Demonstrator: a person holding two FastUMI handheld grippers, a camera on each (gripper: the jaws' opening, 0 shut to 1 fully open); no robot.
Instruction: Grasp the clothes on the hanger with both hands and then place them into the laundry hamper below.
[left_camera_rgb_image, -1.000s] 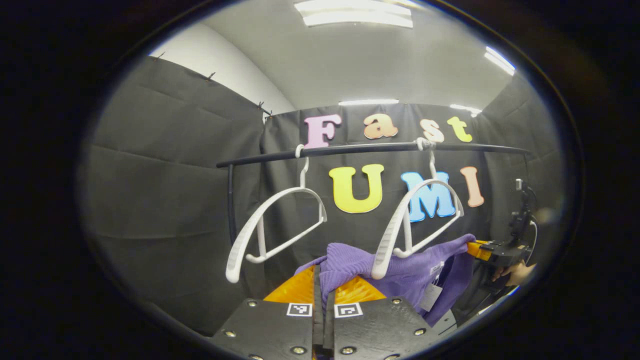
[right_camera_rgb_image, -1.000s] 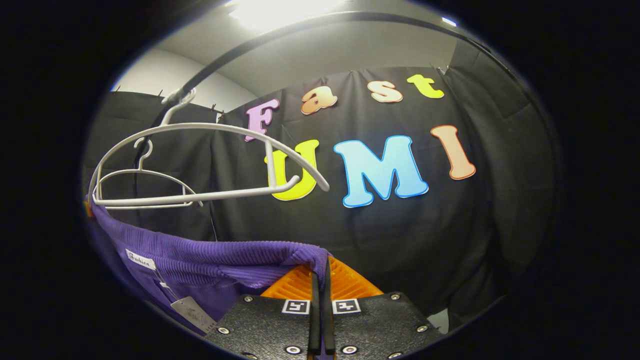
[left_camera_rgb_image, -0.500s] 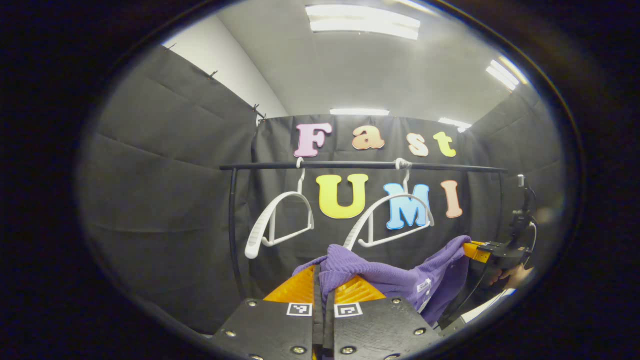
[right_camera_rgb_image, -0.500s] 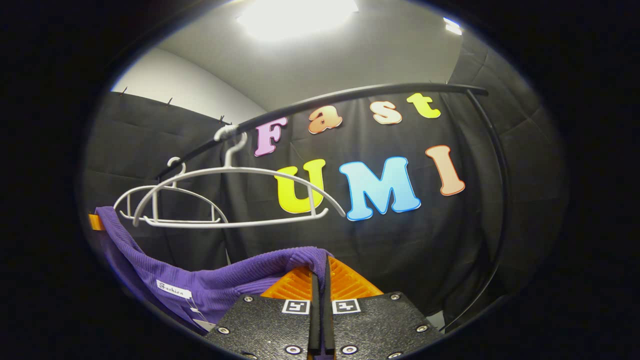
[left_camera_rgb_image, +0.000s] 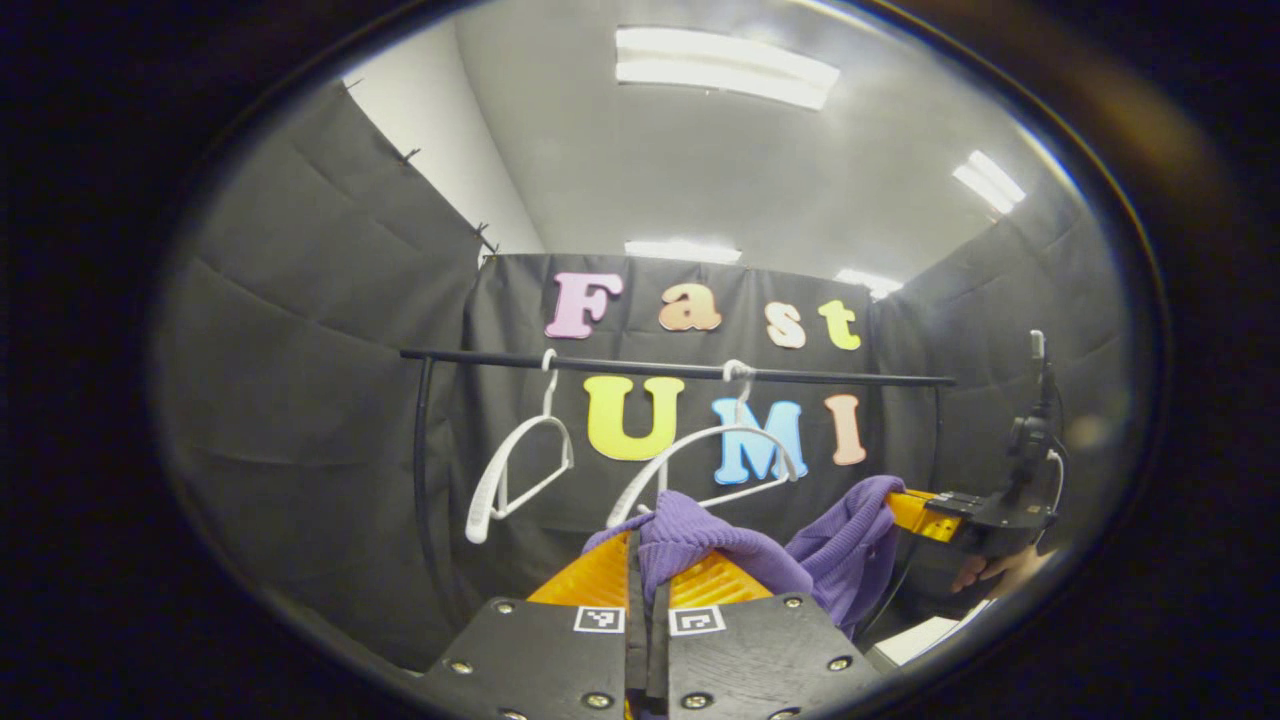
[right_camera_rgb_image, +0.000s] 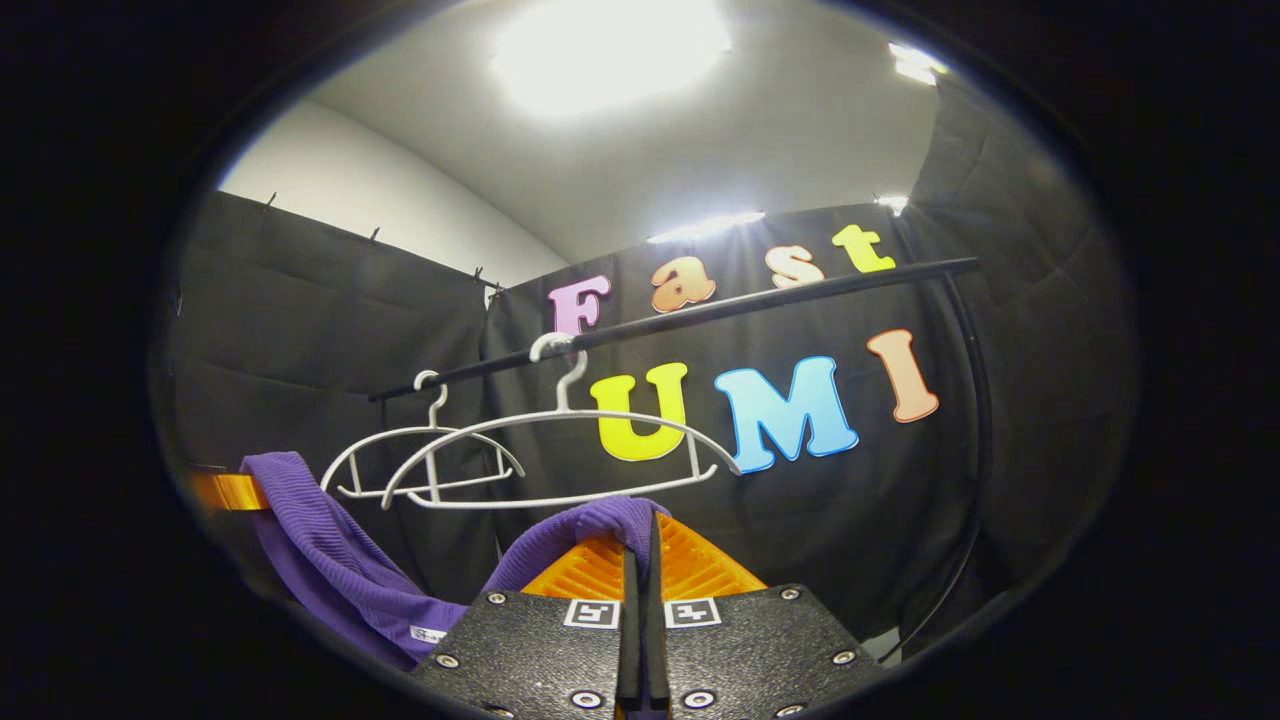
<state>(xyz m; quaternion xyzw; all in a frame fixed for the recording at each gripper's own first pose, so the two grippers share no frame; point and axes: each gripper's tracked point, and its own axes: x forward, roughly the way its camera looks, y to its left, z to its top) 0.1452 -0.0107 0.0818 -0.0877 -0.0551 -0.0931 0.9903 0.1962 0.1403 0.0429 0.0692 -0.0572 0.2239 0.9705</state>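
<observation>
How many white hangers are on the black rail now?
2. One hanger hangs toward the rail's left end; the other hanger hangs near the middle, behind the purple garment.

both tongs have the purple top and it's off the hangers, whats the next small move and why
Probably lower both hands together toward the hamper below. The left tongs and the right tongs are each shut on the purple top, which sags between them, clear of the two bare hangers on the rail. The hamper is out of sight, so go down slowly.

Black cloth walls (left_camera_rgb_image: 300, 330), pale ceiling (left_camera_rgb_image: 700, 160) with bright strip lights (left_camera_rgb_image: 725, 68), white wall above.
</observation>
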